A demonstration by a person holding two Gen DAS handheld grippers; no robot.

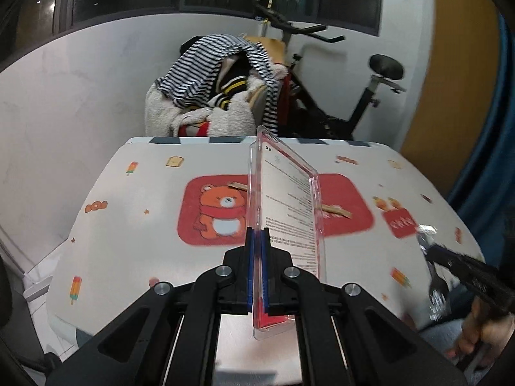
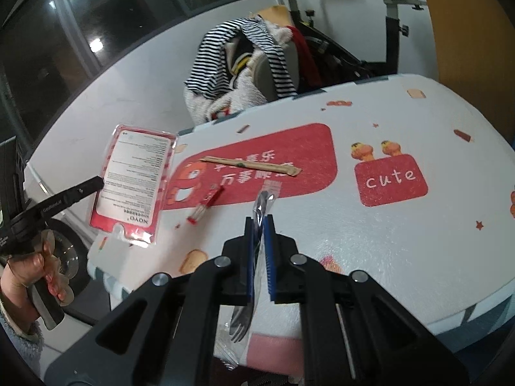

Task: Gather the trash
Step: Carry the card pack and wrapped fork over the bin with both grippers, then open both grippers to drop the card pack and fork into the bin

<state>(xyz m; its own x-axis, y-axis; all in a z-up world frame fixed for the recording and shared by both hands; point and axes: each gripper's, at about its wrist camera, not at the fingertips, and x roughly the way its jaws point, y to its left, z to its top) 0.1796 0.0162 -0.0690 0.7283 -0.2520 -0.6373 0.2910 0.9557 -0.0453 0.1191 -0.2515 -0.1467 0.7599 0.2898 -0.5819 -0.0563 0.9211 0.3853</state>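
Both grippers are closed: left gripper (image 1: 256, 244) pinches the stiff, light blister pack (image 1: 288, 199) by its edge, right gripper (image 2: 259, 234) pinches the limp, slippery fork wrapper (image 2: 262, 202) mid-length.

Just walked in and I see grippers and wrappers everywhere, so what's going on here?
A person is clearing trash off a table with two handheld grippers. The left gripper is shut on a clear plastic blister pack, held up off the table. The right gripper is shut on a plastic-wrapped fork. Still lying on the table are a paper chopstick sleeve and a small red-and-white wrapper. No bin is in view.
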